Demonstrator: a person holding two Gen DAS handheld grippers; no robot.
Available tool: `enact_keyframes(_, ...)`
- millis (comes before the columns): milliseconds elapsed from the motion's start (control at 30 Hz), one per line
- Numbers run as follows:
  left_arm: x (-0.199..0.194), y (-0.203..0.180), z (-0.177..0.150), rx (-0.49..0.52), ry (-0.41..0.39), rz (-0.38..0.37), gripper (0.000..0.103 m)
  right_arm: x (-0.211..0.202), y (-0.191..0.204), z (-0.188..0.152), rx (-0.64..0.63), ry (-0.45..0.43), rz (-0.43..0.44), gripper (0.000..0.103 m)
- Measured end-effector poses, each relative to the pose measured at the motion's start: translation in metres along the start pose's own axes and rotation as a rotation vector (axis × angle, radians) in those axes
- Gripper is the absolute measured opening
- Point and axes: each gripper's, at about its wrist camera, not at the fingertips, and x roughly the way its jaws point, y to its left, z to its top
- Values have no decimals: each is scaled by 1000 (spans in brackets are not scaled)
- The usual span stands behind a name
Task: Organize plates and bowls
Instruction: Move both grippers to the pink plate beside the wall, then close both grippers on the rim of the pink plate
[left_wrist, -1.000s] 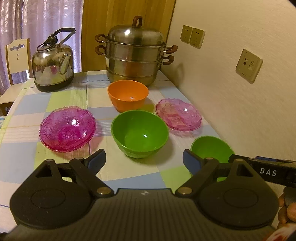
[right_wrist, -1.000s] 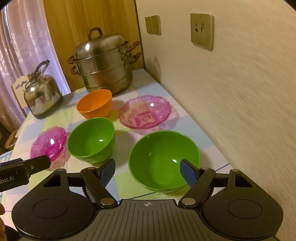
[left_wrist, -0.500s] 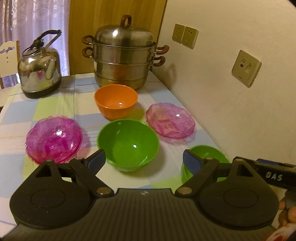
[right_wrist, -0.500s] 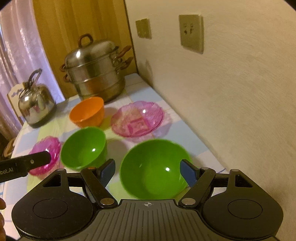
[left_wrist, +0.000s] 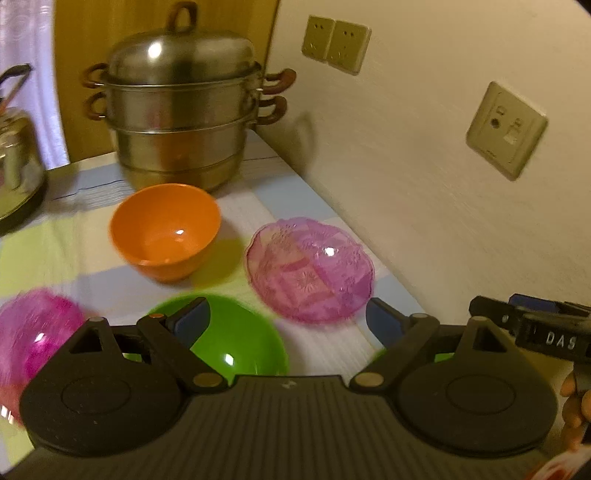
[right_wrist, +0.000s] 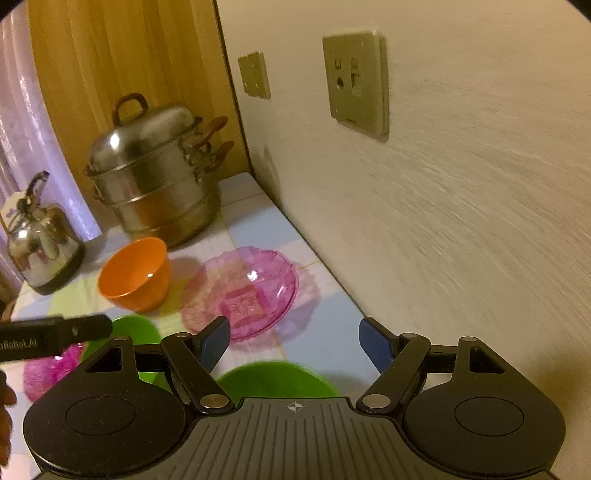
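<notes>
Both grippers, left (left_wrist: 284, 319) & right (right_wrist: 293, 338), have jaws apart, nothing held. Translucent pink plastic plate (left_wrist: 309, 268) sits far right by the wall, round orange plastic bowl (left_wrist: 165, 230) to its left, green plastic bowl (left_wrist: 236, 339) nearer; all separate, prob. awaiting stacking.

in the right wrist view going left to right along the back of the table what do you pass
Kettle → orange bowl → steamer pot → pink glass plate, then the wall with its socket.
</notes>
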Motion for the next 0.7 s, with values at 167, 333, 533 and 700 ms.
enact_keyframes(167, 53, 7, 23, 12, 74, 2, 82, 43, -6, 11, -6, 40, 8, 76)
enact_keyframes(333, 98, 15, 32, 12, 148, 36, 67, 84, -11, 18, -6, 88, 12, 76)
enact_keyframes(533, 133, 14, 38, 46, 181, 94, 51, 125, -13, 25, -17, 137, 6, 76)
enact_keyframes(700, 153, 7, 38, 88, 221, 129, 46, 156, -14, 27, -17, 188, 10, 69)
